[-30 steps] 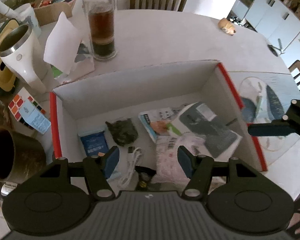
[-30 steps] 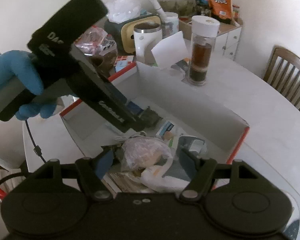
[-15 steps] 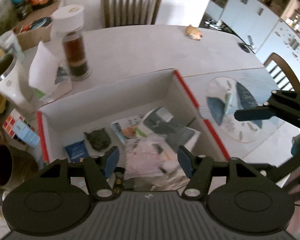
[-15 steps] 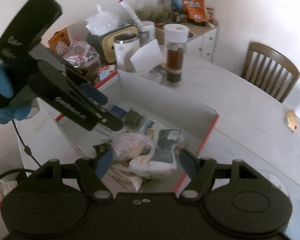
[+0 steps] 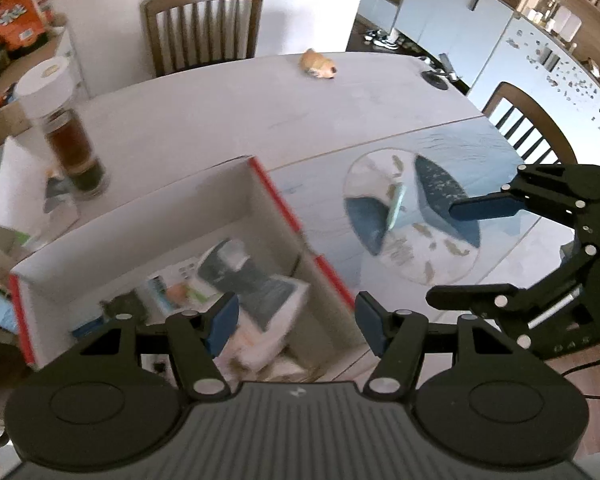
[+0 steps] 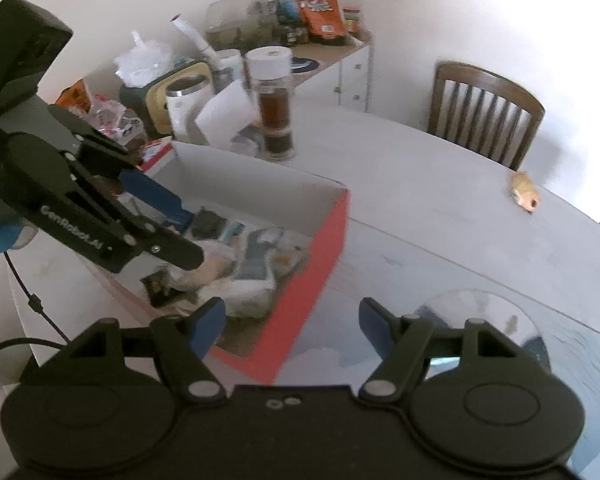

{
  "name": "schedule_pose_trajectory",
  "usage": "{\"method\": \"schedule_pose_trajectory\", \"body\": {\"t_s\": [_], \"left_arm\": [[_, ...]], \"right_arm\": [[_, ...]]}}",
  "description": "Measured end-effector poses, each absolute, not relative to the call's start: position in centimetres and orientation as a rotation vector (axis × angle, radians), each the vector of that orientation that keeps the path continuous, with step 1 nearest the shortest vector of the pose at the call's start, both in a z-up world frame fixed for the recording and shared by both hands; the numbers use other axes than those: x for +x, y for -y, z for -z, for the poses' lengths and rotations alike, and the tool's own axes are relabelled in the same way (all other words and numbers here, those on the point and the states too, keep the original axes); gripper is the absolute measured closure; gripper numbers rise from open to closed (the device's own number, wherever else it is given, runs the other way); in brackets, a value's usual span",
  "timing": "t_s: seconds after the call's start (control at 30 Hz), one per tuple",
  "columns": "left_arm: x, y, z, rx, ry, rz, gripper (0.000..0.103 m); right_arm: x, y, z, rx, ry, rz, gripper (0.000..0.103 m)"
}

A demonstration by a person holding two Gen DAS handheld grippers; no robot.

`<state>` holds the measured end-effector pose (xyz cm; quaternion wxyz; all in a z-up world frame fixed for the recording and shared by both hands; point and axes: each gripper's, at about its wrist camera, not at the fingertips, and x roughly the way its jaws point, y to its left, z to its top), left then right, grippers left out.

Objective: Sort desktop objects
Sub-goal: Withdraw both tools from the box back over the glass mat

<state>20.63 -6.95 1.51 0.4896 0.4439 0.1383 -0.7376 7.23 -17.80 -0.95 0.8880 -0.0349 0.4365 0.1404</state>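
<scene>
A white cardboard box with red edges stands on the table and holds several items: a grey-and-white package, a bagged bun, a dark green lump and leaflets. My left gripper is open and empty above the box's right edge. My right gripper is open and empty above the box's near corner. Each gripper shows in the other's view, left and right.
A tea bottle with a white lid stands behind the box. A small orange toy lies far across the table. A round fish-pattern mat lies right of the box. Mugs, a tissue box and chairs ring the table.
Both grippers have lifted and swung right, away from the box's inside. The box now sits lower left in both views; the mat and far table have come into view.
</scene>
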Motion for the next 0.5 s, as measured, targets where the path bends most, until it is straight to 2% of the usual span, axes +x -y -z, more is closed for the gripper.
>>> {"method": "schedule_pose_trajectory", "body": {"t_s": [0.37,0.5], "left_arm": [[12.8,7.3,1.0,1.098,-0.268,1.845,0.040],[10.2,7.6,1.9,1.101,-0.275,1.870,0.036]], "right_arm": [[6.0,26.3,2.0,-0.075,-0.943,-0.257,0.029],[5.8,29.2,2.2,-0.075,-0.951,-0.242,0.029]]}}
